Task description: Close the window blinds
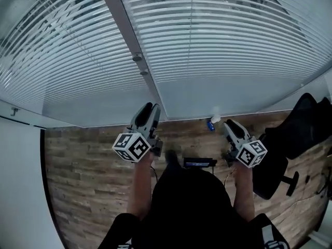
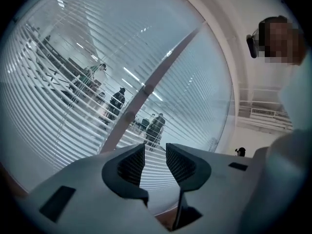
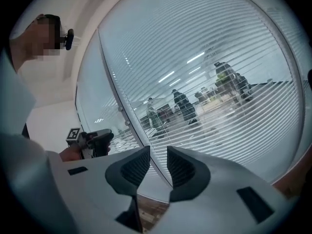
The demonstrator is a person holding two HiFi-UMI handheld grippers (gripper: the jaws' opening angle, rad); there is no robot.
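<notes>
Right, both tools are released: the left gripper (image 2: 155, 152) has its jaws standing apart with nothing between them, and the right gripper (image 3: 158, 155) is the same, with only glass and slats beyond its pads. The window blinds (image 1: 218, 40) hang straight ahead of both grippers, clear of the tips and touching neither. Their slats are tilted enough that I can see through them, so they are not yet closed.

I judge the slats thin, light and springy, and easy to kink, so I would not pinch them. The hold belongs on a tilt wand or cord, likely slim and slippery, but I cannot make one out from here.

I count two blind panels, one ahead and to the left of the left gripper and one ahead of the right gripper. One slanting post (image 1: 124, 30) splits them, rising just ahead of the left gripper, and two round fittings (image 1: 137, 57) sit on it. One black office chair (image 1: 306, 123) stands off to the right of the right gripper.
</notes>
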